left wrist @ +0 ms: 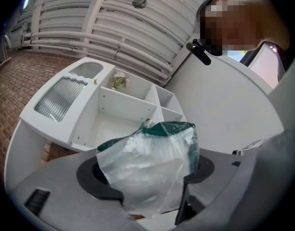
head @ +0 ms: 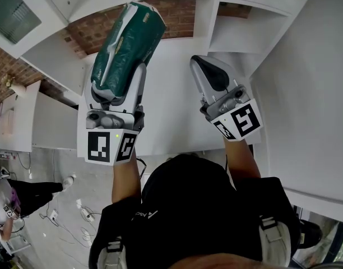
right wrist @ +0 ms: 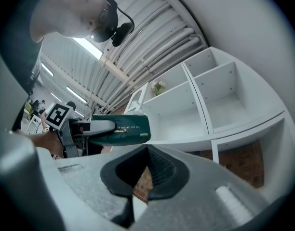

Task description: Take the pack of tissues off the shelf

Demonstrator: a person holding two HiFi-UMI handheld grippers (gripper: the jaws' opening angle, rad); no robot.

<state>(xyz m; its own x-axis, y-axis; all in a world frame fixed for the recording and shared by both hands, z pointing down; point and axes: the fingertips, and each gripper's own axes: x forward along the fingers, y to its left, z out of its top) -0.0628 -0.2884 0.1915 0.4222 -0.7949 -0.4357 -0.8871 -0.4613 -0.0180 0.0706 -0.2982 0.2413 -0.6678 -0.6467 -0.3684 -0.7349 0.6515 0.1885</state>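
Note:
The pack of tissues [head: 126, 43], dark green with a clear plastic end, is off the white shelf unit [head: 239, 32] and held out in front of it. My left gripper [head: 120, 76] is shut on the pack's near end, with the pack pointing away toward the shelves. In the left gripper view the pack [left wrist: 152, 167] fills the space between the pads of the left gripper [left wrist: 147, 186]. The right gripper view shows the pack [right wrist: 119, 129] from the side, level. My right gripper [head: 212, 74] is shut and empty beside it; in its own view its jaws [right wrist: 145, 170] meet.
The shelf unit [left wrist: 123, 109] has several open compartments [right wrist: 186, 109]; one holds a small plant [left wrist: 120, 82]. A brick wall [head: 177, 15] lies behind the shelves. A person [head: 9, 198] stands at lower left near cables [head: 82, 212] on the floor.

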